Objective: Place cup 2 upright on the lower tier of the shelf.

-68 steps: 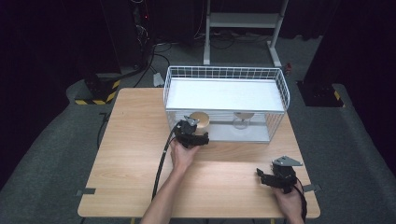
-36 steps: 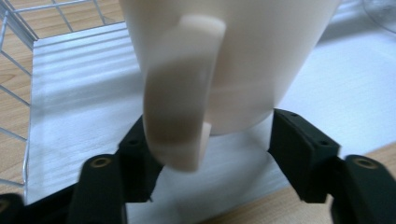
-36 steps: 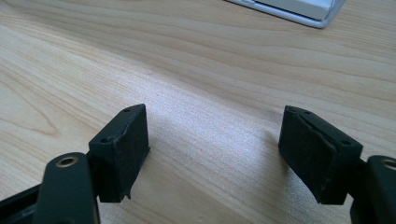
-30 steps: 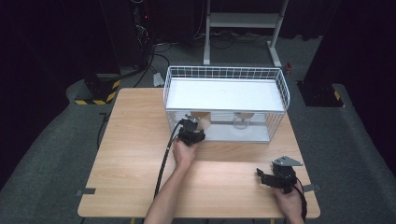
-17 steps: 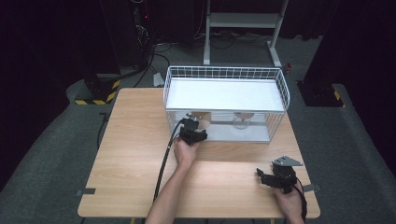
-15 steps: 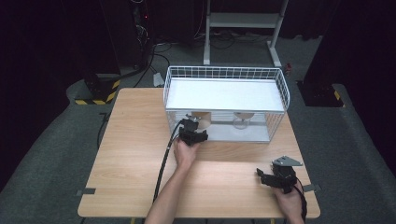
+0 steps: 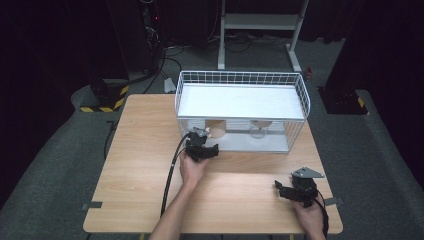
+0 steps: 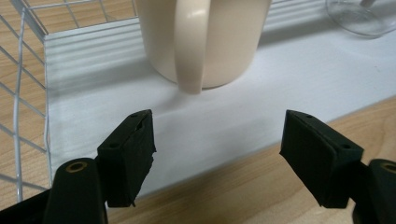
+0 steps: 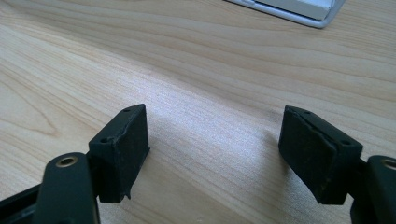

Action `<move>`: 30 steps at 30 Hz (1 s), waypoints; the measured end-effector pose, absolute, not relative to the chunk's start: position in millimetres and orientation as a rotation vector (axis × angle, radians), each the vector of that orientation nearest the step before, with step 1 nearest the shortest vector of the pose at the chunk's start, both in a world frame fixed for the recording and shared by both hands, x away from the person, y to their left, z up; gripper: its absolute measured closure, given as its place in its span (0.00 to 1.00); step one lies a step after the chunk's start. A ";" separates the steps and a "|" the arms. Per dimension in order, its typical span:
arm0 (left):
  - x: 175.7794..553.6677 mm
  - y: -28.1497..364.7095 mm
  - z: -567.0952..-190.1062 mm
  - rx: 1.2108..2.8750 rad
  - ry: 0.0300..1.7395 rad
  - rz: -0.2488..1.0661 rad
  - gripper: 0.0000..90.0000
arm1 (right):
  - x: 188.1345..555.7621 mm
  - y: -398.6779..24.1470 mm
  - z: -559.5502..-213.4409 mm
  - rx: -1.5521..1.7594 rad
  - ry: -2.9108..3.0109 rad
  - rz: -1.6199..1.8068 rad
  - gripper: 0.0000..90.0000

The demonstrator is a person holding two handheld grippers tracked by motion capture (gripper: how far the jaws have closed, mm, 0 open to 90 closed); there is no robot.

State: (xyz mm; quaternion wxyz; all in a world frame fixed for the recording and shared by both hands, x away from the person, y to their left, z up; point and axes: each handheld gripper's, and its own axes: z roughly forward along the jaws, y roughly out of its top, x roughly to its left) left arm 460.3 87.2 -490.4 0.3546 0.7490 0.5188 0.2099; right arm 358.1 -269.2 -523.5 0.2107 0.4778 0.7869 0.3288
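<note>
Taking the white wire rack (image 7: 242, 107) as the landmark: well in front of it, near the table's (image 7: 140, 150) close right corner, the right gripper (image 7: 287, 191) rests low over the bare wood, held by the person's right hand (image 7: 309, 216). In the right gripper view its jaws stand wide apart with nothing between them, only wood grain beneath, and a pale edge of the rack's base (image 9: 299, 11) shows at the top.

Closer to the rack, just before its front left part, the left gripper (image 7: 202, 148) is held by the left hand (image 7: 192, 167), with its black cable (image 7: 170, 175) trailing back toward the person. In the left gripper view its jaws are released, spread wide and empty, poised at the front edge of the rack's white floor (image 8: 196, 126).

Inside the rack, on that lower floor and under the upper white shelf (image 7: 240, 100), a cream mug (image 8: 205, 39) stands with its handle (image 8: 190, 46) turned toward the left gripper, a little beyond the jaw tips and not touching them. To the mug's right, apart from it, stands a clear glass (image 7: 259, 128); only its base appears in the left gripper view.

Beyond the rack lies grey floor (image 7: 345, 130), then a white metal stand (image 7: 260, 22) and dark equipment with cables (image 7: 150, 30).
</note>
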 end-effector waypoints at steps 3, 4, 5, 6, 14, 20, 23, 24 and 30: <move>457.0 86.8 -489.3 1.931 1.321 0.542 0.30 | 358.1 -269.2 -523.5 1.328 2.187 0.914 0.27; 455.8 87.4 -488.4 1.935 1.311 0.545 0.30 | 358.1 -269.2 -523.5 1.328 2.187 0.914 0.27; 455.3 88.0 -487.8 1.938 1.303 0.545 0.30 | 358.1 -269.2 -523.5 1.328 2.187 0.914 0.27; 453.9 88.3 -487.1 1.932 1.302 0.534 0.30 | 358.1 -269.2 -523.5 1.328 2.187 0.914 0.27; 443.8 91.4 -481.8 1.922 1.284 0.529 0.31 | 358.1 -269.2 -523.5 1.328 2.187 0.914 0.27; 436.4 95.0 -476.1 1.912 1.260 0.540 0.31 | 358.1 -269.2 -523.5 1.329 2.187 0.914 0.27; 432.7 97.3 -474.6 1.909 1.252 0.547 0.31 | 358.2 -269.2 -523.5 1.328 2.187 0.914 0.27; 431.2 99.0 -474.2 1.911 1.249 0.545 0.31 | 358.1 -269.2 -523.5 1.330 2.186 0.914 0.27; 424.2 103.1 -471.4 1.911 1.241 0.535 0.31 | 358.1 -269.2 -523.5 1.328 2.187 0.914 0.27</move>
